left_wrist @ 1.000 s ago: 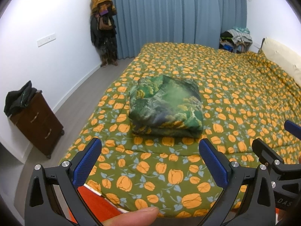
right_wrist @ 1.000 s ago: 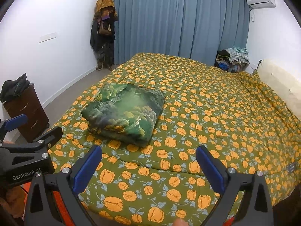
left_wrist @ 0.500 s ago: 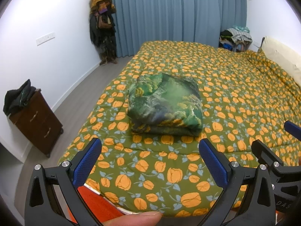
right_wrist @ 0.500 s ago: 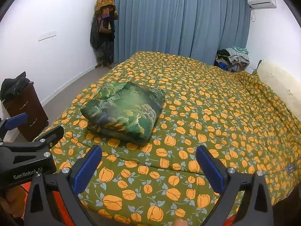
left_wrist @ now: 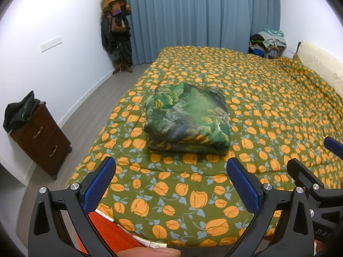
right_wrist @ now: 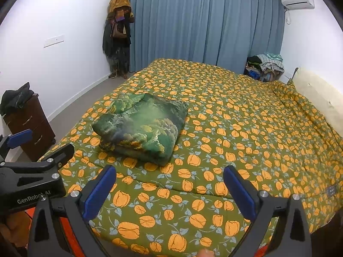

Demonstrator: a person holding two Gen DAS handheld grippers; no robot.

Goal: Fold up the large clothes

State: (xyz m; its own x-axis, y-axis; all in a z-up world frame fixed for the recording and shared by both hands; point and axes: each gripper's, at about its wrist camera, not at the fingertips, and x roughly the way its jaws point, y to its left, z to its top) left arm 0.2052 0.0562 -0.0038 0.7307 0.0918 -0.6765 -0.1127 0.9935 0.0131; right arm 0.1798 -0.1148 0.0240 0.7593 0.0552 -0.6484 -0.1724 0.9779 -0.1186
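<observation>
A folded green patterned garment [left_wrist: 188,117] lies in a thick square bundle on the bed, near its front left part; it also shows in the right wrist view [right_wrist: 141,126]. My left gripper [left_wrist: 171,184] is open and empty, held back from the bed's front edge, well short of the bundle. My right gripper [right_wrist: 169,190] is open and empty too, to the right of the left one and equally far back. Each gripper appears at the edge of the other's view.
The bed [left_wrist: 268,98] has an olive cover with orange flowers. A dark wooden cabinet [left_wrist: 40,137] with dark clothes on top stands at the left wall. Clothes hang in the far corner [left_wrist: 116,27]. A clothes pile [left_wrist: 268,42] sits far right. A pillow [left_wrist: 321,68] lies at right.
Both grippers have drawn slightly back and up from the bed, so the folded garment looks a little farther away. Both stay open and empty.
</observation>
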